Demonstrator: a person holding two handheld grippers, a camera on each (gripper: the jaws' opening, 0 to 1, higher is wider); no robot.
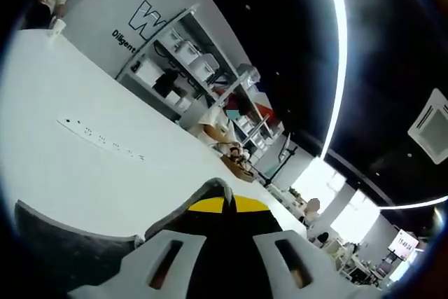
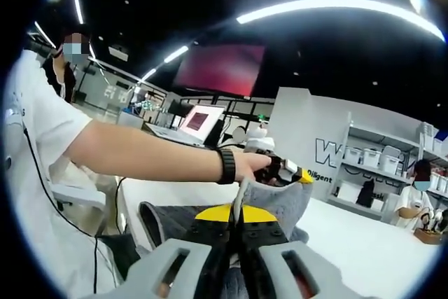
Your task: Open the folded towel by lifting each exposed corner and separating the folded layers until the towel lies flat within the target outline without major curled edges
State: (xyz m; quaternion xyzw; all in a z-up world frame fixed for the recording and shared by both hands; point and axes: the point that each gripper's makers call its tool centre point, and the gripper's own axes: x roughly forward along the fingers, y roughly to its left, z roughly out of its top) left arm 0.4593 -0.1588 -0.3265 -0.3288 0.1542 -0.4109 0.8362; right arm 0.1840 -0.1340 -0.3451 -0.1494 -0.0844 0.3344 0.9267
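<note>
White table (image 1: 84, 173), wall lettering above it cut off at "Diligent"; both grippers (image 1: 225, 204) (image 2: 238, 225) pinch grey towel (image 2: 280, 201), its folds partly hidden.

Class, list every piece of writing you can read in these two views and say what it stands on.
"W", cut off, large: grey wall.
"Diligent", cut off, beneath it: same wall.
Red screen: no text legible.
Marks on the strip on the table: too small to read.

A metal shelving rack (image 1: 203, 75) holds white bins by a lettered wall (image 1: 140, 22); a laptop (image 2: 199, 120) sits open.
</note>
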